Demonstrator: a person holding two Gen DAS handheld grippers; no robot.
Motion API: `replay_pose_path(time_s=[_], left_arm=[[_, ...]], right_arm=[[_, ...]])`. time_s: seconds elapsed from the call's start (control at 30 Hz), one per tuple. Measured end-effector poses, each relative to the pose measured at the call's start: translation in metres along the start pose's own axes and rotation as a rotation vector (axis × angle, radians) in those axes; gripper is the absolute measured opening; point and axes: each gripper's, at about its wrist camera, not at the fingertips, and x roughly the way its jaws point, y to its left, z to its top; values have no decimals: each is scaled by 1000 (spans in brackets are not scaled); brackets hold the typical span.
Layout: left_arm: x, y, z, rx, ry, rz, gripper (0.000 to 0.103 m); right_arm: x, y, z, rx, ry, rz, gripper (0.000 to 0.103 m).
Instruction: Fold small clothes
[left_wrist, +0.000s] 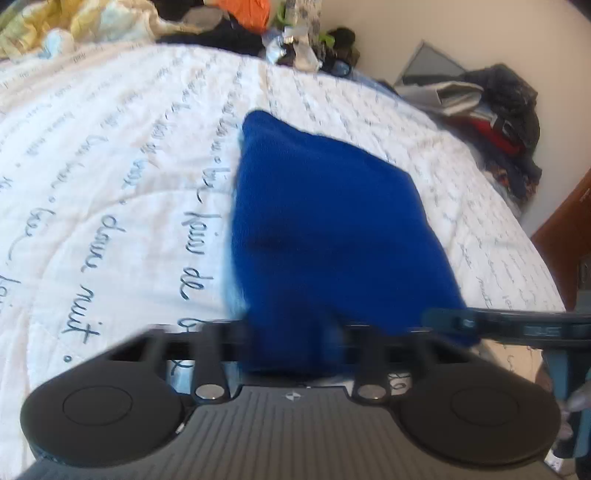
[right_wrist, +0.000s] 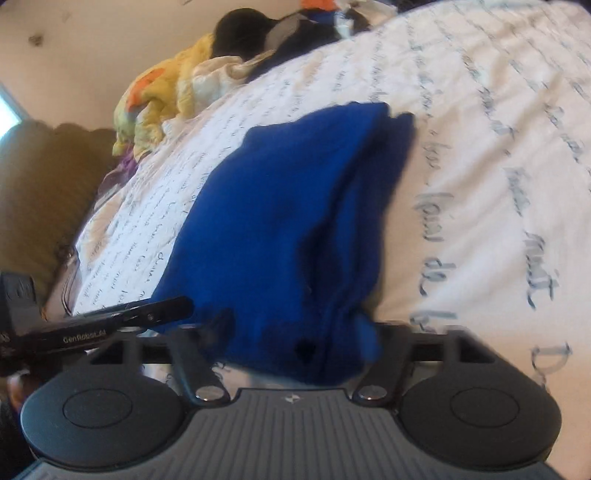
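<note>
Left wrist view shows us a folded blue garment (left_wrist: 332, 229) lying on the bed, its near edge running in between our left gripper (left_wrist: 291, 343) fingers and covering the gap there. We cannot see the fingertips under the cloth, so we cannot tell whether they are clamped on it or merely apart around it. Just right of these fingers, the tip of the right gripper (left_wrist: 465, 325) reaches in from the side and meets the garment's near right corner.

From the right wrist view, the same blue garment (right_wrist: 295, 221) stretches ahead of our right gripper (right_wrist: 295, 347), stacked in layers, with a thick fold along its right side. Its near end spills over and between these fingers, hiding their tips, so their state is unclear as well. The left gripper (right_wrist: 155, 314) comes in from the left and touches the garment's near left corner.

Beneath it all lies a white quilt (left_wrist: 110, 184) printed with cursive script. Beyond the fingers, at the far edge of the bed, sits a heap of mixed clothes (left_wrist: 229, 22), with a yellow patterned blanket (right_wrist: 166, 92) beside it.
</note>
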Motion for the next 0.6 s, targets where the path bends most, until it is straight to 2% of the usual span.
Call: replay_pose_path(time_s=[0.03, 0.1, 0.17, 0.23, 0.3, 0.33, 0.37, 0.4, 0.43, 0.47, 0.53, 0.6], left_arm=[[-1, 4, 3, -8, 7, 1, 15], [-14, 9, 6, -9, -3, -21, 14], [-17, 10, 2, 41, -10, 4, 15], [-6, 8, -7, 75, 2, 40, 21], [-13, 3, -10, 96, -25, 55, 34], [-19, 0, -8, 104, -44, 66, 45], [-26, -4, -7, 125, -81, 61, 67], [-31, -10, -4, 165, -127, 52, 82], [-33, -16, -1, 212, -166, 46, 85], [-31, -26, 5, 270, -196, 55, 86], [-17, -42, 22, 342, -213, 70, 85], [3, -48, 43, 357, -217, 60, 84]], right_arm=[[1, 2, 2, -20, 12, -20, 17], [-10, 2, 4, -27, 11, 17, 15], [-23, 4, 0, -52, -4, 8, 15], [-14, 2, -9, -86, 34, -50, 16], [-16, 1, -13, -113, 0, -29, 21], [-18, 0, -9, -94, 17, -31, 33], [-23, -1, -2, -65, 24, -36, 41], [-29, -2, 6, -47, 0, -43, 61], [-36, -4, 17, -51, -54, -47, 78], [-40, -6, 28, -59, -104, -48, 83], [-33, -21, 59, -18, -131, -42, 84], [-7, -47, 94, 109, -78, -35, 84]])
